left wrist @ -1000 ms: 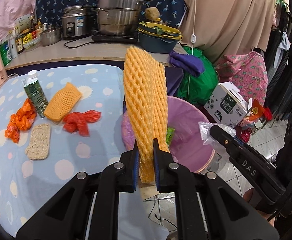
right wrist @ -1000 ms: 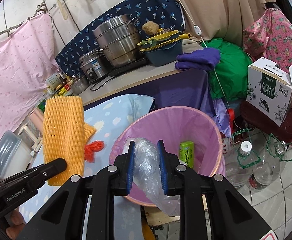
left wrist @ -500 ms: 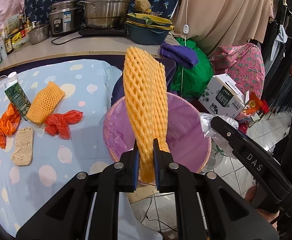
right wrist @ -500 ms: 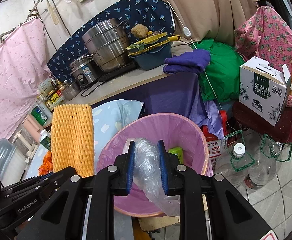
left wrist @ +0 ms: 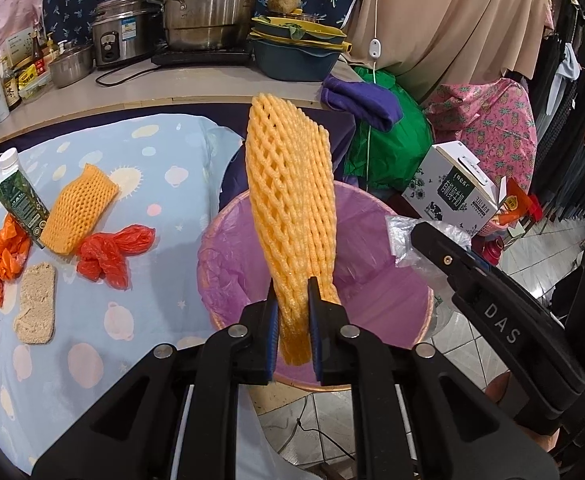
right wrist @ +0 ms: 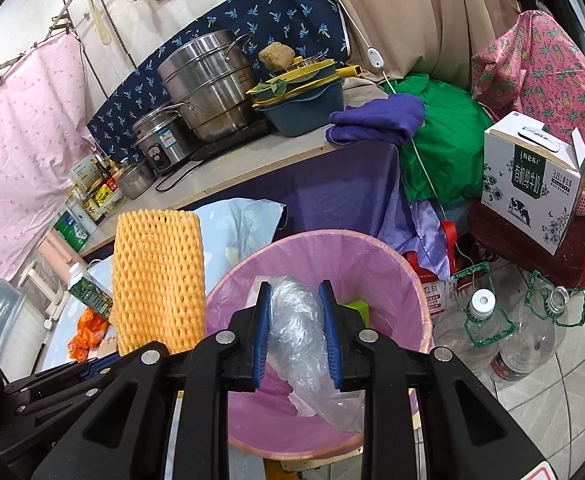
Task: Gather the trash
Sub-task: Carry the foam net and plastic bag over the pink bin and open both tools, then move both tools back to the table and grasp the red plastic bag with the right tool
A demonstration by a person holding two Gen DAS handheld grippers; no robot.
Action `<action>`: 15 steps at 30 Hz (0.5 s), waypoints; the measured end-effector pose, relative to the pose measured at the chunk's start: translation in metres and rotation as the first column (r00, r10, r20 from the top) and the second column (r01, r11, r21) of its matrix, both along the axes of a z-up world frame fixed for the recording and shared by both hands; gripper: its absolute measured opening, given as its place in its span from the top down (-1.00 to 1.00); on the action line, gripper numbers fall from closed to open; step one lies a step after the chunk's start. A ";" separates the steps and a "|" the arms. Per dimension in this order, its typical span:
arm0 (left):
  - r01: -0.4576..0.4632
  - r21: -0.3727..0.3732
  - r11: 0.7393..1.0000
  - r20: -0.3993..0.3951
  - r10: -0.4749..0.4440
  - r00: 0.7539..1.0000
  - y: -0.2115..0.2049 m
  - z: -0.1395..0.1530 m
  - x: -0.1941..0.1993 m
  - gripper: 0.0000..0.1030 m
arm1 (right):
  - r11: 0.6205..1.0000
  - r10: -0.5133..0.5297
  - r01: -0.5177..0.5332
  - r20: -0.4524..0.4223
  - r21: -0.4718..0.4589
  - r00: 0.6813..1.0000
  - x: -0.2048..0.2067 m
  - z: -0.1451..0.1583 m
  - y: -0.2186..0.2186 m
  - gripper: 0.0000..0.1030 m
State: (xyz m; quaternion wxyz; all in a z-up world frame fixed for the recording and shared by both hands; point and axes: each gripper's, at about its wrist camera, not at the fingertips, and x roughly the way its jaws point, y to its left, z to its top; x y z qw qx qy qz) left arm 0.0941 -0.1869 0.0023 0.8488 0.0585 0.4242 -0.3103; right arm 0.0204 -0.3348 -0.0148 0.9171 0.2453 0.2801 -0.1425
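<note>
**Two pieces of trash held over the pink bin, release about to matter**

The landmark is the pink-lined trash bin (right wrist: 316, 344) standing beside the table (left wrist: 104, 344).

The left gripper (left wrist: 292, 320) is clamped on the lower end of an orange foam net (left wrist: 290, 216), which stands upright above the bin's near rim. The right gripper (right wrist: 297, 332) has a crumpled clear plastic bag (right wrist: 298, 328) between its blue pads, over the bin's opening; its jaws have just been widening, and the bag is not yet clear of the pads.

Likely risks: the tall foam net may topple outward when released and fall on the floor in front of the bin, since its bulk sits near the rim. The light bag may cling to a pad or drift sideways.

On the table, left of the bin, more trash waits: a second foam net (left wrist: 78, 208), a red bag (left wrist: 112, 256), an orange bag (left wrist: 2, 260), a green carton (left wrist: 18, 200) and a brown pad (left wrist: 36, 308).
</note>
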 end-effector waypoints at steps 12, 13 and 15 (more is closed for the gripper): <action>-0.017 0.009 1.000 -0.007 0.018 1.000 -0.001 -0.005 0.007 0.17 | 0.999 -0.021 0.021 0.015 -0.034 1.000 0.005 0.008 0.002 -0.11; -0.018 0.008 1.000 -0.008 0.018 1.000 0.000 -0.006 0.007 0.17 | 0.999 -0.021 0.021 0.015 -0.037 1.000 0.005 0.008 0.003 -0.11; -0.023 0.007 1.000 -0.008 0.023 1.000 0.001 -0.006 0.007 0.17 | 0.999 -0.018 0.019 0.013 -0.042 1.000 0.005 0.008 0.005 -0.12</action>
